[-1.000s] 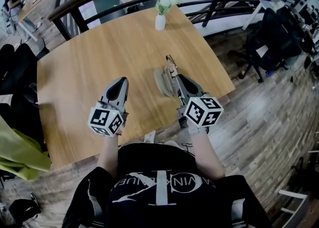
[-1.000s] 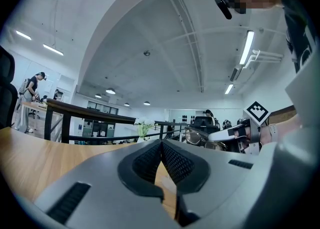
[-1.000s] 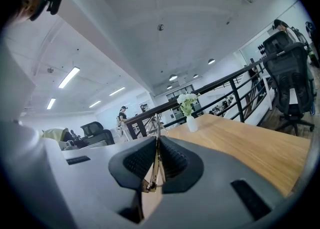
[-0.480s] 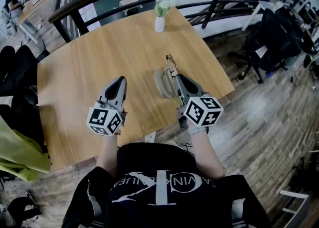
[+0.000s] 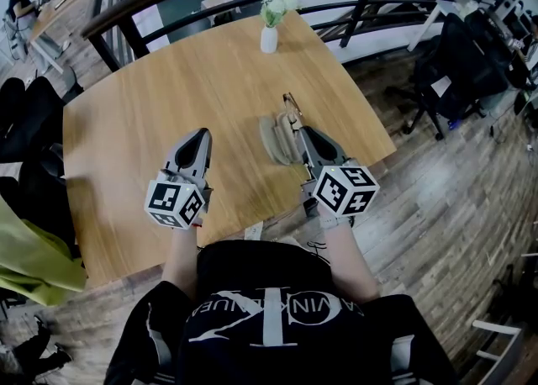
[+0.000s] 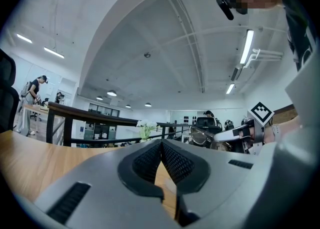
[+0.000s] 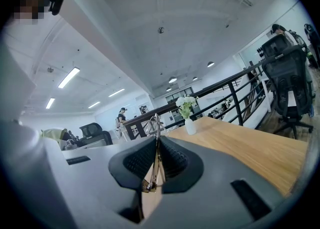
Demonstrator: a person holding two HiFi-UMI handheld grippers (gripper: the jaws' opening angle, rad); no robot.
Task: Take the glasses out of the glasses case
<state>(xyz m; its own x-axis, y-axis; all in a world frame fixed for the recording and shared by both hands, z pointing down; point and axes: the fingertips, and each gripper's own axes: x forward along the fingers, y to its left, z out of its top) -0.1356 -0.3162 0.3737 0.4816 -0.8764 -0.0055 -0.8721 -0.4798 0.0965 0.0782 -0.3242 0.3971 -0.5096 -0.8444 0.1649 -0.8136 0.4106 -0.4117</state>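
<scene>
The wooden worktop (image 5: 151,106) is bare at its middle. The white print on the person's black shirt (image 5: 261,278) cannot be read whole. The left tool (image 5: 200,144) is closed on nothing. The right tool (image 5: 303,133) pinches the glasses (image 5: 291,110) by a thin arm, just beside the tan glasses case (image 5: 271,141) on the worktop.

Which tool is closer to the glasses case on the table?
Right. The right tool is just beside the glasses case, on its right, pinching the glasses. The left tool is farther off on the case's left, with bare table between.
</scene>
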